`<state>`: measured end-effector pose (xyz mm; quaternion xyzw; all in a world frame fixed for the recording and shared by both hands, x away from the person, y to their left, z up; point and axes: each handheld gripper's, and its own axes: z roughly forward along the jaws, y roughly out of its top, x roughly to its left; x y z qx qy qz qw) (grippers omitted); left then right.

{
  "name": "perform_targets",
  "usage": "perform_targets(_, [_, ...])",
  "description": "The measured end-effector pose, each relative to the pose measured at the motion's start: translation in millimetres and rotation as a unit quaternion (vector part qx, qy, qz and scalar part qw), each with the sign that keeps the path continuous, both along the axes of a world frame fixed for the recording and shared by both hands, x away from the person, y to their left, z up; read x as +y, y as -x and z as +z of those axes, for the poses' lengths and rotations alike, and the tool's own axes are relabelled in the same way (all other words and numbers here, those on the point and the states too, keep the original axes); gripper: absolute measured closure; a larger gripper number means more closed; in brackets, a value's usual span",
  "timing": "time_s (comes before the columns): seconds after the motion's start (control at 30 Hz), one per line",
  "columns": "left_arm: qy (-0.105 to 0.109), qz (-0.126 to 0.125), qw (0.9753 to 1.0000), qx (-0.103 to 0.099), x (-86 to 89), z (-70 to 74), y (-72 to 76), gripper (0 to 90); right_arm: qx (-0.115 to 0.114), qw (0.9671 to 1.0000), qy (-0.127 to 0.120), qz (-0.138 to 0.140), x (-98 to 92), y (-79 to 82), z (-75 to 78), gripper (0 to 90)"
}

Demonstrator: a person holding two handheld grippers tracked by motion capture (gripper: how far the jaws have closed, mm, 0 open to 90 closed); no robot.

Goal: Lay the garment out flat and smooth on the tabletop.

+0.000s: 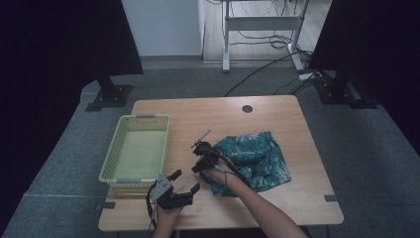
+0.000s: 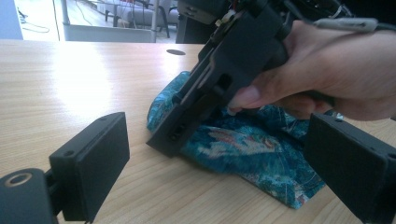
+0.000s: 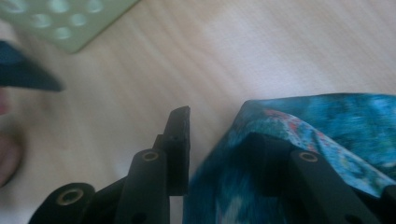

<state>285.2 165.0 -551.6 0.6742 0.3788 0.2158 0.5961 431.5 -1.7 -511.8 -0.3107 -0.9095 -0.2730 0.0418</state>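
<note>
A teal patterned cloth (image 1: pixel 257 156) lies crumpled on the right half of the wooden table (image 1: pixel 198 111). My right gripper (image 1: pixel 199 164) is at the cloth's near-left edge, tilted down onto the table. In the right gripper view its jaws (image 3: pixel 219 130) stand apart, with the cloth's edge (image 3: pixel 327 121) bunched between them and draped over the right one. My left gripper (image 1: pixel 186 180) hovers open near the front edge, just left of the cloth, holding nothing. The left gripper view looks between its jaws (image 2: pixel 217 154) at the cloth (image 2: pixel 247 149) and the right gripper (image 2: pixel 173 137).
A pale green plastic basket (image 1: pixel 111 153) sits empty on the table's left side, its corner (image 3: pixel 60 23) close to the right gripper. A round cable hole (image 1: pixel 247 108) is at the table's back. Bare wood lies between the basket and the cloth.
</note>
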Motion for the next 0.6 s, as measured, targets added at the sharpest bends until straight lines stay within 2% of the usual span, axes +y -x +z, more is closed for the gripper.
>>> perform_targets(0.1, [0.0, 0.0, 1.0, -0.001, 0.0, 0.0, 0.2, 6.6, 0.002, 0.9999, -0.011, 0.002, -8.4, 2.6, 13.8, 56.1])
perform_targets(0.23, [-0.001, 0.001, 1.0, -0.001, -0.1, 0.0, 0.3, 6.7, -0.021, 0.9995, -0.021, 0.002, -32.7, 7.4, 41.5, 50.3])
perform_targets(0.3, [0.0, 0.002, 1.0, -0.001, -0.2, 0.0, 0.4, 6.6, -0.018, 0.9994, -0.029, 0.004, -50.9, 8.7, 53.9, 46.4])
perform_targets(0.43, [0.0, 0.002, 1.0, 0.001, -0.3, 0.0, 0.1, 6.7, -0.031, 0.9993, -0.018, -0.009, -93.6, 9.5, 68.9, 44.6])
perform_targets(0.5, [0.0, 0.003, 1.0, 0.001, -0.2, 0.0, 0.2, 6.7, -0.046, 0.9985, -0.01, -0.026, -117.6, 7.8, 71.8, 44.1])
perform_targets(0.6, [0.0, 0.005, 1.0, 0.001, -0.2, 0.0, 0.1, 6.6, -0.044, 0.9972, -0.004, -0.06, -156.0, -0.3, 66.7, 43.0])
